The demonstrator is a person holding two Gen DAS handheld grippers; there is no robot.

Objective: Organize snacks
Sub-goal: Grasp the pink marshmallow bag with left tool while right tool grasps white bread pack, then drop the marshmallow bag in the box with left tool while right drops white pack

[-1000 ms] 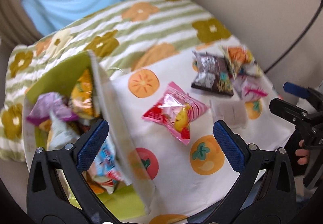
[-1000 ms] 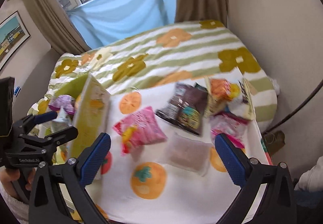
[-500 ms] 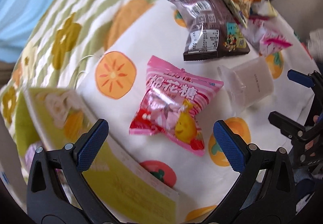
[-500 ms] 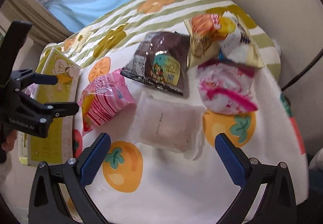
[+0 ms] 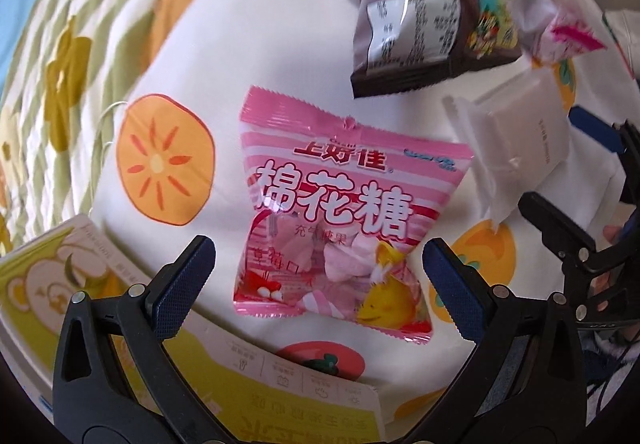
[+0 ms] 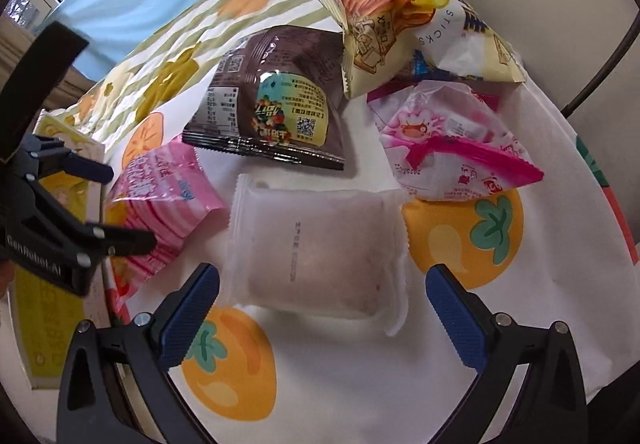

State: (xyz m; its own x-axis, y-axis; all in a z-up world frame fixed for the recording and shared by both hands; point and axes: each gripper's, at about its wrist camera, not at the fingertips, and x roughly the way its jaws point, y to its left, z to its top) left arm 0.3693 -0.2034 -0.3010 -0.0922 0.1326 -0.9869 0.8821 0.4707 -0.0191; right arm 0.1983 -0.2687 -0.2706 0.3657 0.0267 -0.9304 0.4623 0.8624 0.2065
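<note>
Left gripper [image 5: 318, 264] wide open, nothing held, hovering low with the puffy pink-and-white striped marshmallow bag [image 5: 336, 228] lying flat between and just ahead of its blue-padded fingers [image 5: 180, 286]. Right gripper [image 6: 322, 310] equally wide open and empty, poised over the frosted white translucent pouch [image 6: 316, 252] beside the pink bag. Both packets resting on the white cloth printed with orange persimmons [image 6: 344, 376], apart from the yellow-green cardboard box with a cartoon bear [image 5: 52, 284] at the left edge of the left wrist view, apparently the place for collecting snacks.

Further back on the cloth: a dark brown foil nut bag [image 6: 276, 100], a cream and orange sticks packet [image 6: 404, 24] overlapping its corner, and a pink-and-clear twisted wrapper [image 6: 444, 140] just beside the white pouch.

Step in hand, by the look of it: a two-handed pick, one packet each. To do it well: lower until the pads straddle the packet's body rather than its crimped edge; close gently, since air-filled film tends to squirt sideways or bulge out of a hard pinch; keep the two tools apart, as they already stand close together over neighbouring packets; lift straight up before swinging toward the box, to avoid dragging the cloth or nudging the brown bag.
</note>
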